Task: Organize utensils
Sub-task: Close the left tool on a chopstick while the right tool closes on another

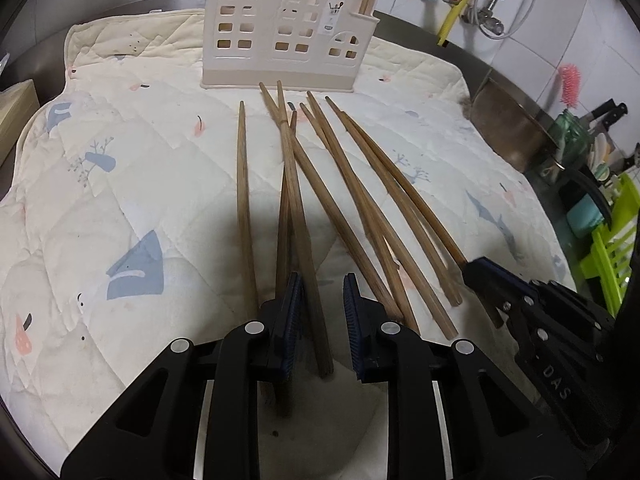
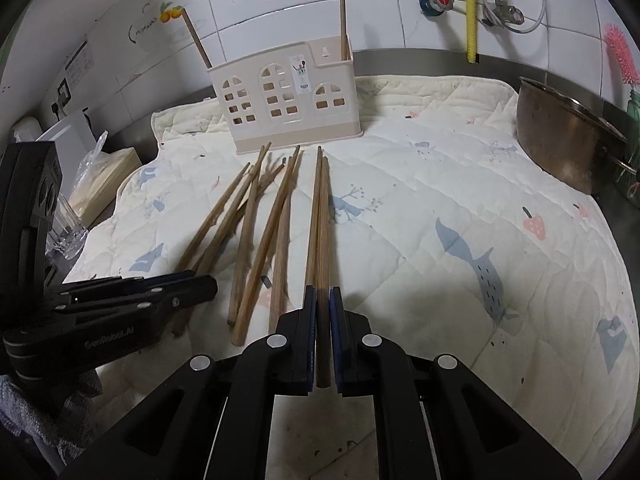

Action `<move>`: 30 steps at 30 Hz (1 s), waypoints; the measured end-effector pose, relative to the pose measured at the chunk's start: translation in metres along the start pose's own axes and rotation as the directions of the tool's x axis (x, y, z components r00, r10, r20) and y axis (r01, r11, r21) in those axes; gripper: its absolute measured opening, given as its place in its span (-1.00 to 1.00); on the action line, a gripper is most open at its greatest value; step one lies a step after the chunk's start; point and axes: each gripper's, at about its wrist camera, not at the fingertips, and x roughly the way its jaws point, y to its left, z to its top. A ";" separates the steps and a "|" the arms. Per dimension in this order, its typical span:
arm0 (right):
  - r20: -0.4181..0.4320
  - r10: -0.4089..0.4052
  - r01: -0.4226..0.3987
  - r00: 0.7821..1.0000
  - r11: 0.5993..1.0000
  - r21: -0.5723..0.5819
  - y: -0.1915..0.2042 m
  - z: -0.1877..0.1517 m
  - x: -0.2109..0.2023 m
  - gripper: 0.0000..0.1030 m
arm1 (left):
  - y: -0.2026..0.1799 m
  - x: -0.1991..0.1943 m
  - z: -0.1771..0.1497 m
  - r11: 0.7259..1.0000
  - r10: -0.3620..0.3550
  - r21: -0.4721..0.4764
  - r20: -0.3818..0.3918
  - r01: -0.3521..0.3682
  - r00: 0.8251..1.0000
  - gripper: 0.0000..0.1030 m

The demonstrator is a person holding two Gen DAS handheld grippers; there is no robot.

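Wooden loose chopsticks [image 1: 244, 200] spread lengthwise on a quilted cloth [image 1: 140, 160] over the bench, tips toward a cream holder [image 1: 288, 40] standing upright at the far edge of the cloth. One standing chopstick [image 2: 343, 20] already in the holder's right compartment, one leaning chopstick [image 2: 196, 38] at its left end.

**Jaw condition**
- Left gripper [image 1: 322, 280]: jaws parted, straddling a straddled chopstick [image 1: 304, 240] lying against the left pad only. No clamp yet.
- Right gripper [image 2: 322, 292]: jaws closed on a clamped chopstick [image 2: 320, 220] near its thick end. Second stick just beside it; impossible to tell whether also clamped.

**Likely faults and causes**
1. Multiple pick-up. Straddled stick crossing at least one neighbour further along. Closing and lifting here likely to drag or flick the crossed neighbour.
2. Pivot in the grip. Clamp at the extreme end, long free length ahead. Expect tip droop or swing on lifting, then a missed holder opening.
3. Collision between tools. Both grippers working close together at the near ends of the same pile. Keep the paths apart.
4. Holder tip-over. Light perforated plastic on soft padding. Avoid striking the rim or front wall with a tip.
5. Snagging. Quilted seams under the sticks; lift clear before moving forward.
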 end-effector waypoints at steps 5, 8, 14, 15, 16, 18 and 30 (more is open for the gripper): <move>-0.028 -0.005 0.005 1.000 1.000 0.005 -0.003 -0.004 0.006 -0.87 | -0.007 0.004 0.002 0.998 0.068 0.018 0.017 -0.068 0.998 -0.77; -0.043 -0.007 0.007 0.999 1.000 0.004 -0.003 -0.006 0.009 -0.86 | -0.004 0.004 0.003 0.998 0.070 0.010 0.019 -0.070 0.997 -0.87; -0.054 -0.018 0.018 0.998 1.000 -0.005 -0.002 -0.007 0.010 -0.84 | 0.000 -0.011 0.005 0.999 0.042 0.010 0.044 -0.043 0.998 -0.89; -0.054 -0.019 0.019 0.998 1.000 -0.007 -0.001 -0.007 0.010 -0.84 | 0.001 -0.017 0.006 0.999 0.038 0.012 0.059 -0.039 0.998 -0.89; -0.055 -0.020 0.020 0.998 1.000 -0.008 -0.001 -0.007 0.010 -0.84 | 0.002 -0.023 0.008 0.999 0.036 0.014 0.073 -0.037 0.997 -0.89; -0.055 -0.020 0.019 0.998 1.000 -0.006 -0.001 -0.008 0.010 -0.84 | 0.005 -0.034 0.011 0.999 0.033 0.014 0.100 -0.034 0.994 -0.89; -0.029 -0.032 0.031 0.999 0.999 -0.028 0.000 -0.013 0.005 -0.86 | 0.015 -0.078 0.038 0.998 0.024 0.047 0.211 -0.034 0.977 -0.89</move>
